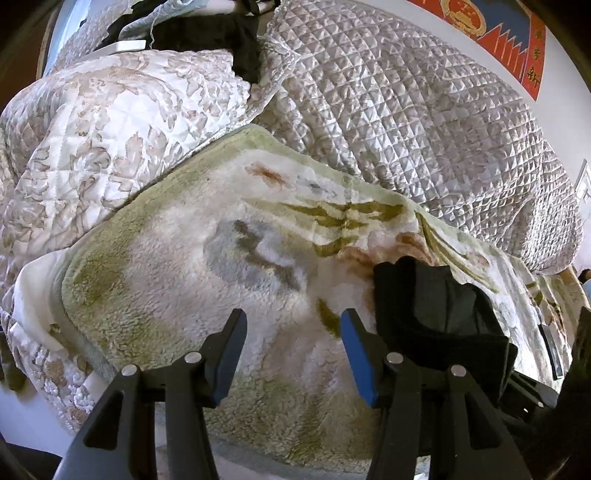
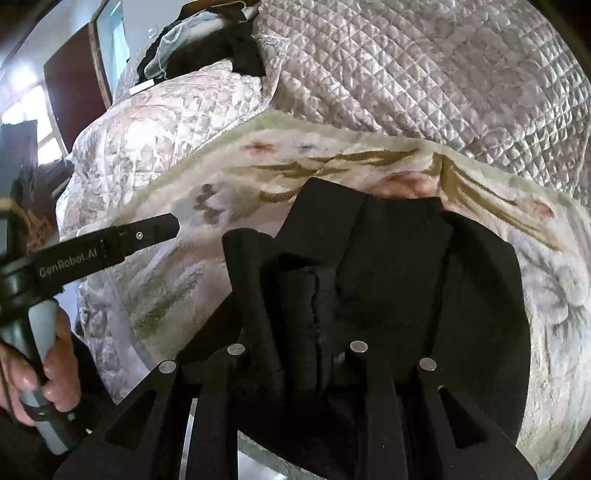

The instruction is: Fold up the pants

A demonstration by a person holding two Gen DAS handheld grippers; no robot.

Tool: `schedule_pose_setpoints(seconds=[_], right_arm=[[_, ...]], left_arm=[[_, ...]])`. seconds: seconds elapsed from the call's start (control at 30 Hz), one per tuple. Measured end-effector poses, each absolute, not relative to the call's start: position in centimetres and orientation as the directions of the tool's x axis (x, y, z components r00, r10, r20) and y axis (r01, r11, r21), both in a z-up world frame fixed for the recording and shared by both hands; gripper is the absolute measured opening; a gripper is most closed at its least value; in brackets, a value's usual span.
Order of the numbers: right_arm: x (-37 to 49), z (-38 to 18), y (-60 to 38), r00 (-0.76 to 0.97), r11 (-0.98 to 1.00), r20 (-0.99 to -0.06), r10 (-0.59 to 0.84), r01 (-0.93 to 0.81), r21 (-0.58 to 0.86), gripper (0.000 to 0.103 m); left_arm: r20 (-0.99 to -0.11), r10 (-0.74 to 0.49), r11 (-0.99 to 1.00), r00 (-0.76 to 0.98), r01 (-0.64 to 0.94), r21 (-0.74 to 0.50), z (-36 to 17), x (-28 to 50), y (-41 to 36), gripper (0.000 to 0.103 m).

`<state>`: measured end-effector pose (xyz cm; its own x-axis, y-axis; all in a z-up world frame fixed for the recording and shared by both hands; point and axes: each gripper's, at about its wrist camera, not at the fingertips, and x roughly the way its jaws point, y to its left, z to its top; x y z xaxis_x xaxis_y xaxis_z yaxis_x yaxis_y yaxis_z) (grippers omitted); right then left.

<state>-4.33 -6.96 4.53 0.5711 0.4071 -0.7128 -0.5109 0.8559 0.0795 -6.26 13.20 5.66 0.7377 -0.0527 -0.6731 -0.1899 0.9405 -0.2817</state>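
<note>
The black pants (image 2: pixel 399 266) lie as a folded bundle on a fleece blanket (image 2: pixel 229 184) with a leaf pattern. My right gripper (image 2: pixel 303 273) is shut on a thick fold of the pants at their near edge. Its left finger (image 2: pixel 251 295) shows, and black cloth hides the right one. In the left wrist view the pants (image 1: pixel 436 306) sit just right of my left gripper (image 1: pixel 291 332). That gripper stands open over bare blanket (image 1: pixel 177 280), with nothing between its blue pads (image 1: pixel 356 354). The right wrist view shows the left gripper (image 2: pixel 162 227) from the side, held by a hand (image 2: pixel 55 362).
A grey quilted bedspread (image 1: pixel 424 122) rises behind the blanket, and a floral quilt (image 1: pixel 103 136) lies to its left. Dark clothes (image 1: pixel 221 33) are piled at the far end. A red poster (image 1: pixel 517 40) hangs on the wall. The bed's near edge drops off below the grippers.
</note>
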Motion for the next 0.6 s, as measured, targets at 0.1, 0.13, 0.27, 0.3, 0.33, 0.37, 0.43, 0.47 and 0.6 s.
schedule_pose_setpoints(seconds=[0.1,0.13,0.27,0.3,0.33,0.37,0.43,0.47,0.6], right_arm=[[-4.4,4.8,-7.2,0.558,0.844,-0.705,0.438,-0.524,0.109,0.035],[-4.5,5.1,-7.2,0.542,0.835,-0.704,0.459,-0.533,0.133,0.040],[-6.1,6.8,-6.9,0.518,0.784,-0.670,0.532,-0.599,0.159,0.050],[-6.4,7.3,-7.1,0.520,0.775,-0.656,0.548,-0.610,0.164,0.051],[-6.7,7.7,-7.4,0.524,0.771,-0.641,0.561,-0.613,0.173,0.051],[-7.0,8.2,-8.0,0.535,0.770,-0.622,0.572,-0.611,0.183,0.051],[-7.3,8.9,-9.6,0.568,0.786,-0.589,0.574,-0.585,0.202,0.051],[-7.4,9.0,-10.7,0.585,0.798,-0.577,0.569,-0.562,0.216,0.051],[-6.6,7.7,-14.1,0.641,0.879,-0.613,0.462,-0.425,0.219,0.050]], left_arm=[[-0.682,-0.043,0.941,0.730,-0.200,-0.274,5.3,-6.2,13.3,0.056],[-0.682,-0.040,0.941,0.730,-0.202,-0.271,5.3,-6.2,13.3,0.056],[-0.683,-0.028,0.943,0.730,-0.207,-0.260,5.2,-6.3,13.3,0.056],[-0.683,-0.025,0.943,0.730,-0.210,-0.260,5.2,-6.3,13.4,0.056],[-0.683,-0.022,0.942,0.731,-0.214,-0.260,5.2,-6.4,13.5,0.056],[-0.682,-0.020,0.941,0.731,-0.217,-0.260,5.2,-6.4,13.5,0.056],[-0.680,-0.017,0.940,0.733,-0.220,-0.260,5.3,-6.4,13.5,0.056],[-0.678,-0.018,0.940,0.735,-0.218,-0.261,5.4,-6.5,13.5,0.056],[-0.674,-0.027,0.945,0.739,-0.202,-0.259,5.6,-6.4,12.9,0.056]])
